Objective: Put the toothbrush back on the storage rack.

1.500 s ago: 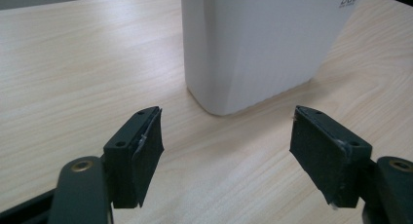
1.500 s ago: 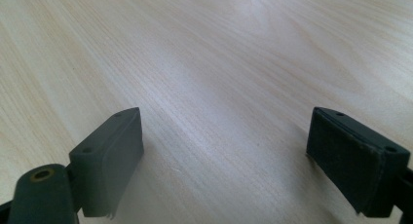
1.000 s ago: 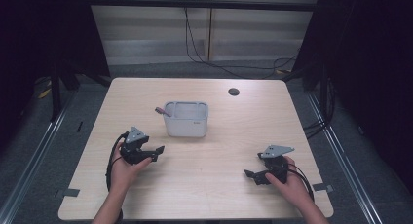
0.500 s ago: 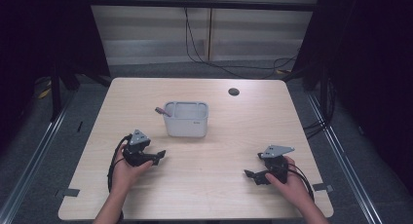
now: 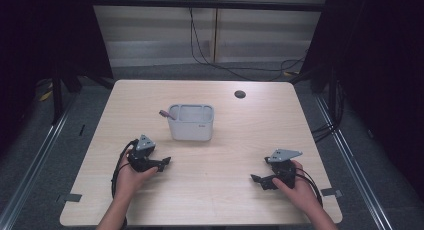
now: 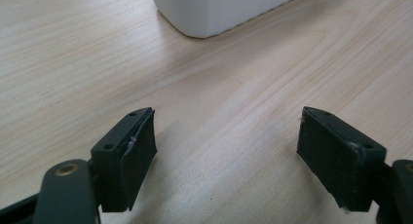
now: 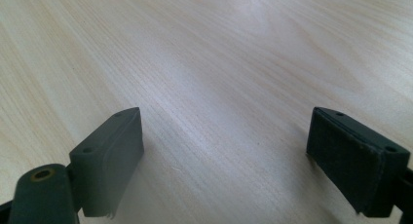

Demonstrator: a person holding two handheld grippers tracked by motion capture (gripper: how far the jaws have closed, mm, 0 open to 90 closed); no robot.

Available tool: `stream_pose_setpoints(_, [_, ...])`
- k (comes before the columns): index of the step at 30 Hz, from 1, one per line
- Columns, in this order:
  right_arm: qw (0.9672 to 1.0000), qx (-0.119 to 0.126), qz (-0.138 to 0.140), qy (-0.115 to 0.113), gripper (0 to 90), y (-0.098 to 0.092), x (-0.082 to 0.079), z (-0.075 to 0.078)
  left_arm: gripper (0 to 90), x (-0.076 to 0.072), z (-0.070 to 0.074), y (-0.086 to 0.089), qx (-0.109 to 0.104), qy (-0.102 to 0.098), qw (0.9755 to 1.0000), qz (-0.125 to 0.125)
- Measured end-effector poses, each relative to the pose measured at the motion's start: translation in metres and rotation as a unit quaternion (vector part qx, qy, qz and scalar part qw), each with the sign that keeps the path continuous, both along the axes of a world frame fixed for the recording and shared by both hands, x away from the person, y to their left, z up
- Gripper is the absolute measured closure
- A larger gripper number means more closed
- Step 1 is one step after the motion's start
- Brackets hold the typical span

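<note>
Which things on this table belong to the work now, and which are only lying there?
Part of the work:
- white container, nearest the left gripper
- pink-tipped stick leaning out of the container
- right gripper, open, nothing between its fingers

Just lying about:
- small dark round thing near the far edge of the table
- cables on the floor behind

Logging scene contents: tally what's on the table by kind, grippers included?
White container: 1
Pink-tipped stick leaning out of the container's left side: 1
Small dark round thing near the far edge: 1
Grippers: 2, left gripper and right gripper, both open and empty
Total: 5
</note>
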State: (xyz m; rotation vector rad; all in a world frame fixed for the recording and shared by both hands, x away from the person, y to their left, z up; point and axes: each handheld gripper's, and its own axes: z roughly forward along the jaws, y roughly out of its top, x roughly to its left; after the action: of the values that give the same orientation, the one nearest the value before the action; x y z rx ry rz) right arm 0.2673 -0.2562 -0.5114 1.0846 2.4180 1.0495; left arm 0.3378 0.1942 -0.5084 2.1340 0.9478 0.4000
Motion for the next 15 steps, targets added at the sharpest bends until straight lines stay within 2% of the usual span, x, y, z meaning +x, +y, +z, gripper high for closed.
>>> stream_pose_setpoints(10, [1.0000,0.000,0.000,0.000,12.9,0.0000,0.0000,0.0000,21.5,-0.0008,-0.0010,-0.0025,0.006,0.001,1.0000,-0.002])
stream_pose_setpoints(12, [1.0000,0.000,0.000,0.000,12.9,0.0000,0.0000,0.0000,21.3,-0.0006,-0.0005,-0.0025,0.014,0.000,0.9999,-0.003])
stream_pose_setpoints(15, [1.0000,0.000,0.000,0.000,12.8,0.0000,0.0000,0.0000,20.7,-0.0003,-0.0009,-0.0025,0.011,0.001,0.9999,-0.001])
